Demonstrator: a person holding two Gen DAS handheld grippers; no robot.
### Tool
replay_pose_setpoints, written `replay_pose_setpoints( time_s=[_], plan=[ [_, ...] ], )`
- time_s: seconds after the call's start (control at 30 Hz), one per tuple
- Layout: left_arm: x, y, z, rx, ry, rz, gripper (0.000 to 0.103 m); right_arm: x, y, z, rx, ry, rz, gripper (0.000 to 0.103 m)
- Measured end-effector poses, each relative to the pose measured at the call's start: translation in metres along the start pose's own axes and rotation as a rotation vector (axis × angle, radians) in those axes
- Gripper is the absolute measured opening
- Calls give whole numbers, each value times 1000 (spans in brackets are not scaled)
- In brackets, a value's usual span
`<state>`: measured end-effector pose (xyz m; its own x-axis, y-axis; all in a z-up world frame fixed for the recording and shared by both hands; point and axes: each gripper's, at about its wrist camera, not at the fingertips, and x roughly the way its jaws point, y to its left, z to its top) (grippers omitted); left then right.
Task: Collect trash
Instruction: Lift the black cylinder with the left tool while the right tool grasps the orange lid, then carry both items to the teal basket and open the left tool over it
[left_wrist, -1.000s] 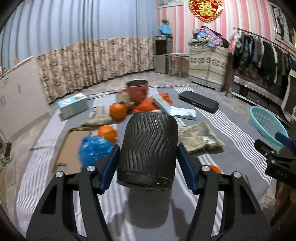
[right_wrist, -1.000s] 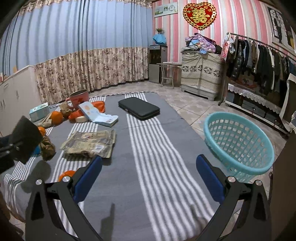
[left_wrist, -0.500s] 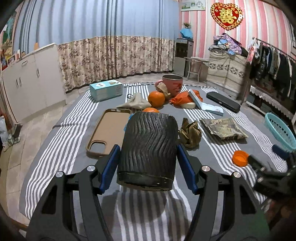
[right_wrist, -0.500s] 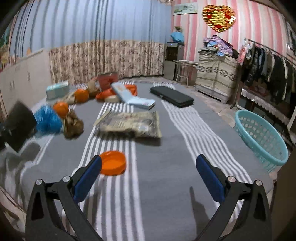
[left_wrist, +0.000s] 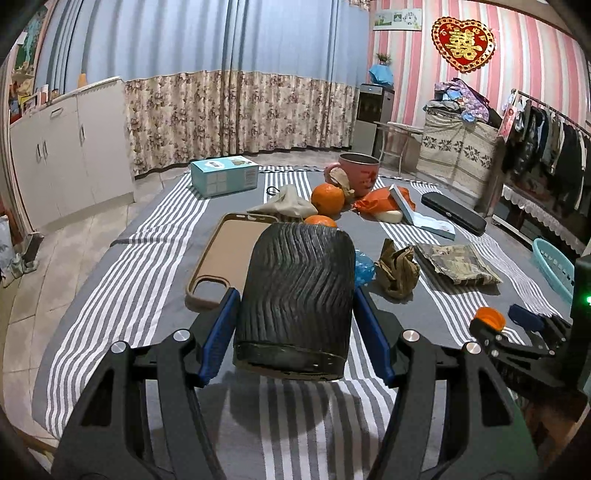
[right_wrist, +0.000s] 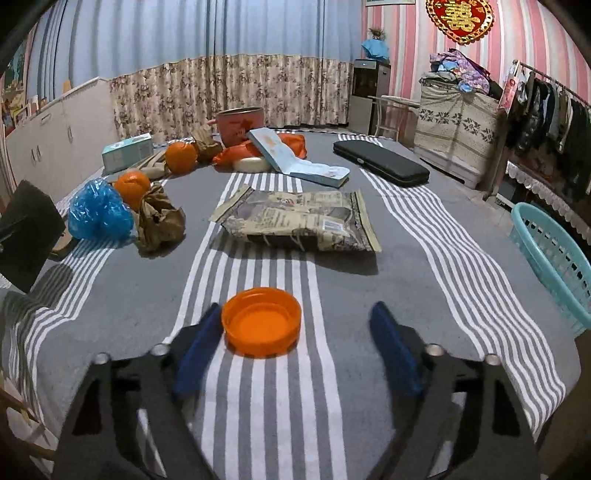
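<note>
My left gripper (left_wrist: 295, 314) is clenched on a black ribbed container (left_wrist: 295, 291), its blue pads pressed to both sides; the container's long axis runs away from me along the fingers, base toward the camera and far end tipped over the striped cloth (left_wrist: 122, 266). My right gripper (right_wrist: 295, 343) is closing around the orange lid (right_wrist: 261, 321), which lies flat, hollow side up, on the near part of the cloth, against the left pad and apart from the right pad. The turquoise basket (right_wrist: 554, 254) sits at the right edge.
</note>
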<state>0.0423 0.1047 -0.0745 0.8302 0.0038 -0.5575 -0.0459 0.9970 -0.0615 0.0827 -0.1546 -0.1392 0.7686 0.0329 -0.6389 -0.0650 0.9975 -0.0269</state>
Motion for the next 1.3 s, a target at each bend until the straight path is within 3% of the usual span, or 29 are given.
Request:
replay_pose_setpoints(
  time_s=[0.07,0.2,0.43,0.7,1.03,1.17,1.3],
  plan=[
    [-1,-2,0,7,-6,1,62,0,1,1,-13,-1,9,53],
    [0,-7,0,14,-6,-2,62,-4,6,0,-46,-12,23,40],
    [-3,-22,12,24,-15,-20,62,-20,-13,9,4,-62,41,40],
    [-10,-63,35,83,-60,-66,62,-55,-87,50,101,-163,3,40],
    [5,-165,59,170,-93,-188,62,-82,-198,85,165,-246,-134,40],
    [2,-208,71,189,-120,-258,62,-90,-238,100,204,-257,-148,40],
    [1,-244,81,195,-142,-311,62,-90,-268,115,165,-250,-179,40]
  ],
)
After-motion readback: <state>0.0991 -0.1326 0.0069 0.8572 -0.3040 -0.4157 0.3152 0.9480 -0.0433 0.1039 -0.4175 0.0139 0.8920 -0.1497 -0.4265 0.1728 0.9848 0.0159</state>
